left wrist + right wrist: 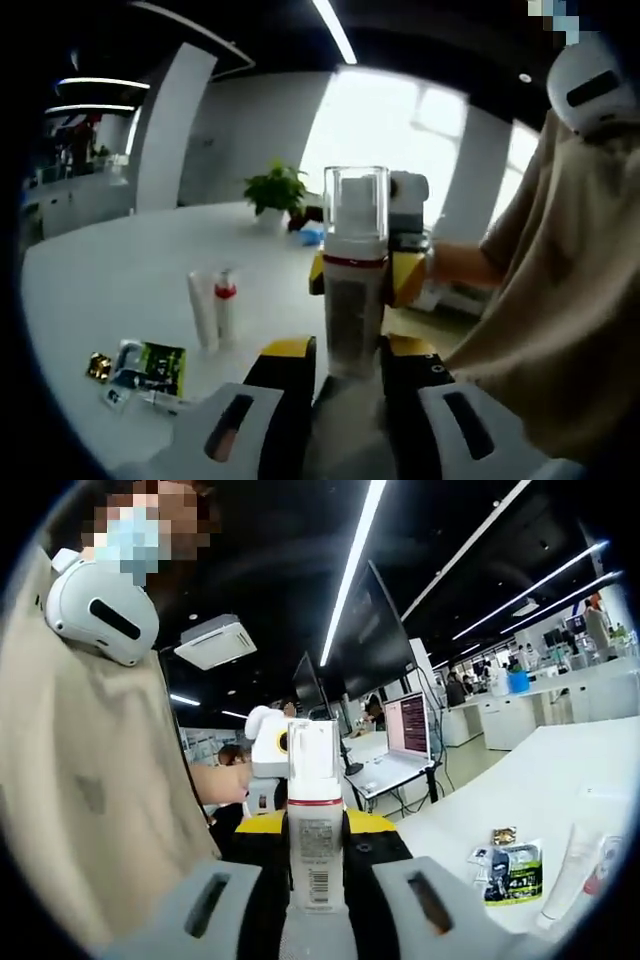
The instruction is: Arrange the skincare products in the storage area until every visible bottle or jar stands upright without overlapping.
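One bottle (354,270) is in the air between the two grippers, above the white table (110,270) and close to the person's body. It is a pump bottle with a clear cap and a red band below the cap. In the left gripper view the left gripper (345,365) has its jaws narrow around the lower part of the bottle, and the other gripper's yellow-and-black jaws stand at the two sides of it near the red band. In the right gripper view the right gripper (315,865) holds the same bottle (314,815) between its jaws, label facing the camera, and the bottle stands upright in both views.

I judge the step in hand is a transfer or a re-grip: both grippers seem to hold one bottle, before it goes to its place. The next move calls for one gripper to open while the other keeps the bottle straight, then to carry it down to the table and set it on its base, near the tubes but not touching them.

I count one bottle in the grippers. On the table stand two tubes (213,307), just beside each other, one white and one with a red cap. Beside them lie flat sachets (150,366); at least two, but the exact number I cannot tell. Further back is one green plant (275,188).
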{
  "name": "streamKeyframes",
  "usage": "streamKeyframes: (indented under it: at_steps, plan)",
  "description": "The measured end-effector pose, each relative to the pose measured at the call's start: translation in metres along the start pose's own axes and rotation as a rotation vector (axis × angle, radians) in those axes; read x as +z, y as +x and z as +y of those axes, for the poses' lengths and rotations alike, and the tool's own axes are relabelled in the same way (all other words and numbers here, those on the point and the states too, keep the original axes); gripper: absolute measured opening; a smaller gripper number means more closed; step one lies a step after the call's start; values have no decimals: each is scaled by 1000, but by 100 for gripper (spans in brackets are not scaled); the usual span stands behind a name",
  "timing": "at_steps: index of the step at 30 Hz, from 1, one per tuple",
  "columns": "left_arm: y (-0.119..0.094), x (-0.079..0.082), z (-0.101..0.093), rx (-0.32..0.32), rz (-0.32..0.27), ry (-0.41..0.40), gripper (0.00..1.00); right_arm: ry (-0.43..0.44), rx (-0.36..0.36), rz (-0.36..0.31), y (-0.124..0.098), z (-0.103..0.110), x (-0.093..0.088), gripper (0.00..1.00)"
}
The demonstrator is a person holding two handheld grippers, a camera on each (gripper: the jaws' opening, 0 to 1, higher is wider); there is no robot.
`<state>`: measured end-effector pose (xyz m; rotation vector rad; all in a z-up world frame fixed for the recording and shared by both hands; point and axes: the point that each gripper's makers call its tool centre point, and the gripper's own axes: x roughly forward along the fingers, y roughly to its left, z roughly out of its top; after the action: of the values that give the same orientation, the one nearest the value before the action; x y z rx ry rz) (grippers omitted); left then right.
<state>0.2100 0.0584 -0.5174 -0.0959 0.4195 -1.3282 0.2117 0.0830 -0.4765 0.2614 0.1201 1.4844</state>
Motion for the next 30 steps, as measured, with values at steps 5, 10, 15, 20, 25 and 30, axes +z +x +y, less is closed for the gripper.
streamKeyframes:
  at_steps: [5, 10, 15, 20, 25, 30]
  plan:
    - [10, 7, -3, -38, -12, 18, 26, 12, -17, -28, -8, -1, 0, 19]
    - [22, 12, -8, -86, -15, 35, 23, 19, -33, -52, -15, -2, 4, 19]
    - [33, 14, -10, -90, -12, 66, 19, 22, -72, -55, -26, -8, 6, 19]
    - [42, 17, 2, -43, -1, 98, 18, 5, -184, -33, -32, -21, 6, 21]
    - [48, 18, 15, 10, 9, 129, 18, -38, -321, -38, -35, -35, 12, 23]
    - [51, 11, 29, 52, 42, 145, 18, -138, -452, -90, -42, -43, 32, 22]
